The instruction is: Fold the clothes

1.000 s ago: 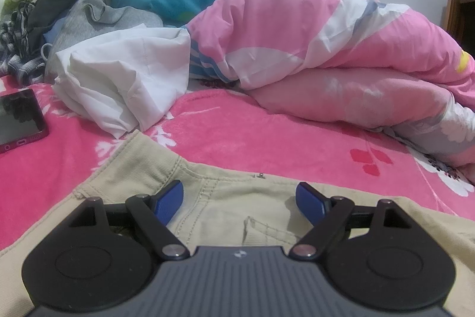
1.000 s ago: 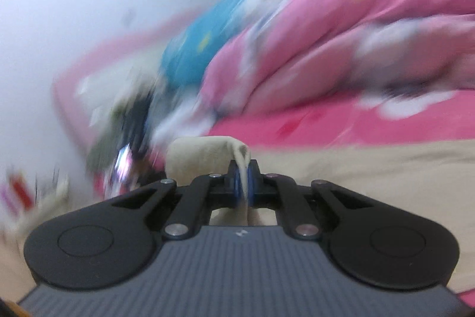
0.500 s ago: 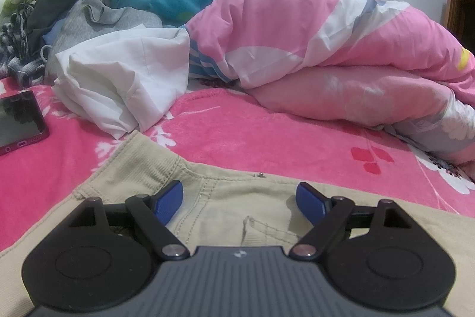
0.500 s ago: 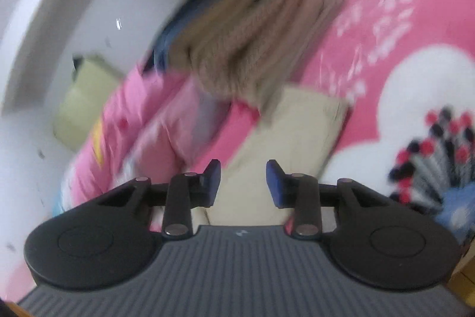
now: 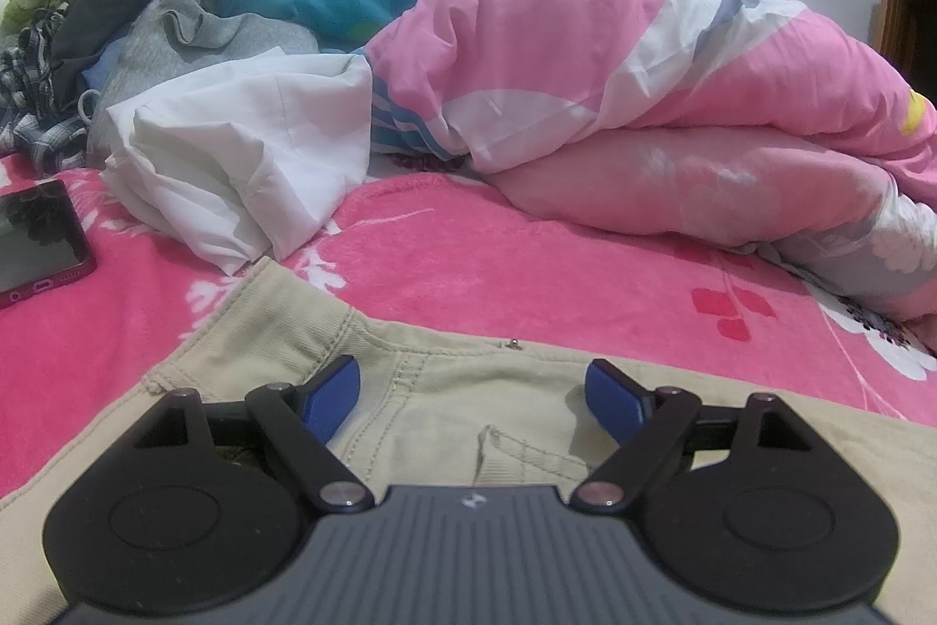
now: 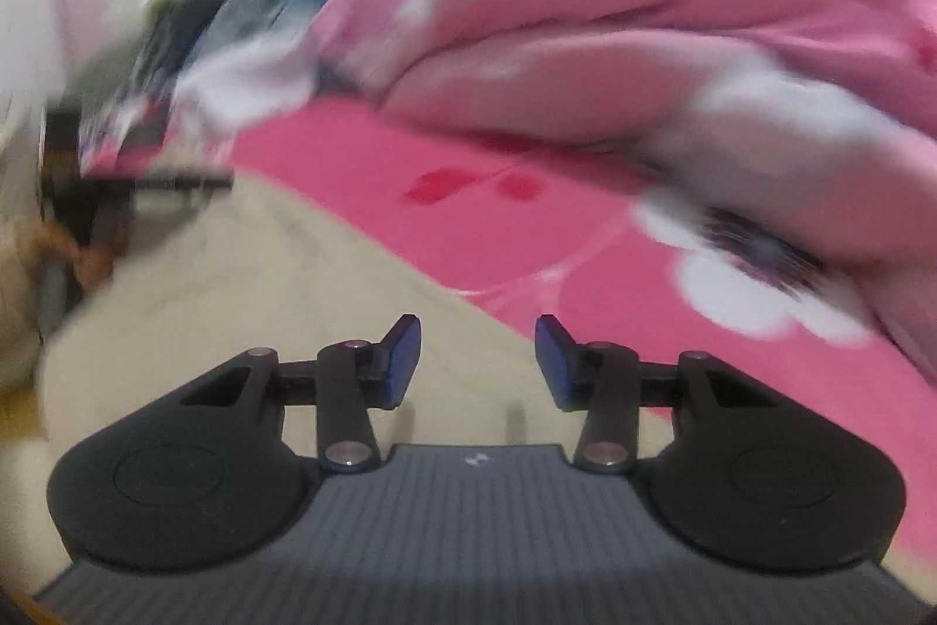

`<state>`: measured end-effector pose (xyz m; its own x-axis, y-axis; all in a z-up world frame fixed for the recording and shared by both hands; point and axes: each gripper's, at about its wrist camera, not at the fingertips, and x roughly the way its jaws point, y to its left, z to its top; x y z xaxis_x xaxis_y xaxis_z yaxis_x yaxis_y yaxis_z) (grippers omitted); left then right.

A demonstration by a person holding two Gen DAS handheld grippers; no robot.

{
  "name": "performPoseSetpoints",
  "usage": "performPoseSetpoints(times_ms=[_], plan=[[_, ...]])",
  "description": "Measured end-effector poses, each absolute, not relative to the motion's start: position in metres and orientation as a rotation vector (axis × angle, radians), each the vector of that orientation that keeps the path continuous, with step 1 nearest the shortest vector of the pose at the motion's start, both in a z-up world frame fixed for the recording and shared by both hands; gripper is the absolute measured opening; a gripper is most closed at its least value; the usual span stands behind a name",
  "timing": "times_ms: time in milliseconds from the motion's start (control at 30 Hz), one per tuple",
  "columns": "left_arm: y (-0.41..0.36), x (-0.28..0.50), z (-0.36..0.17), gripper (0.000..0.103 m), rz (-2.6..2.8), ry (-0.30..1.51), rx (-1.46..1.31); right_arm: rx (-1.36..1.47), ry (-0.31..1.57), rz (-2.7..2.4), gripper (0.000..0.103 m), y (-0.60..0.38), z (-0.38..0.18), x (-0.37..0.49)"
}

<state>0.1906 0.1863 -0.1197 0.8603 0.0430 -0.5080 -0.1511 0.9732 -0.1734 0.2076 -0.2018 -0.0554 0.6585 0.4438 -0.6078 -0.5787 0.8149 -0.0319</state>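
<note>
I see the left hand-held gripper (image 5: 471, 393) spread wide over the beige trousers (image 5: 445, 408), clamping nothing; right hand-held gripper (image 6: 477, 361) has just been opening, nothing between; trousers lie flat on the pink bed (image 5: 527, 267); duvet (image 5: 644, 86) beyond.

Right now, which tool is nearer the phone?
Left. The left tool hovers over the beige trousers, phone just off its left side; the right tool sees no clear phone.
</note>
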Motion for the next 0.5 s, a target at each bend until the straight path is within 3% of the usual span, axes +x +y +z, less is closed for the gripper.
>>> performPoseSetpoints(times_ms=[333, 433, 500], plan=[[0.187, 0.191, -0.121, 0.087, 0.095, 0.520, -0.216, -0.425, 0.805, 0.683, 0.035, -0.168, -0.088, 0.242], [0.187, 0.191, -0.121, 0.087, 0.093, 0.518, -0.220, -0.475, 0.779, 0.645, 0.013, -0.160, -0.085, 0.235], [0.187, 0.190, -0.120, 0.087, 0.093, 0.518, -0.219, -0.508, 0.762, 0.620, 0.004, -0.154, -0.083, 0.230]])
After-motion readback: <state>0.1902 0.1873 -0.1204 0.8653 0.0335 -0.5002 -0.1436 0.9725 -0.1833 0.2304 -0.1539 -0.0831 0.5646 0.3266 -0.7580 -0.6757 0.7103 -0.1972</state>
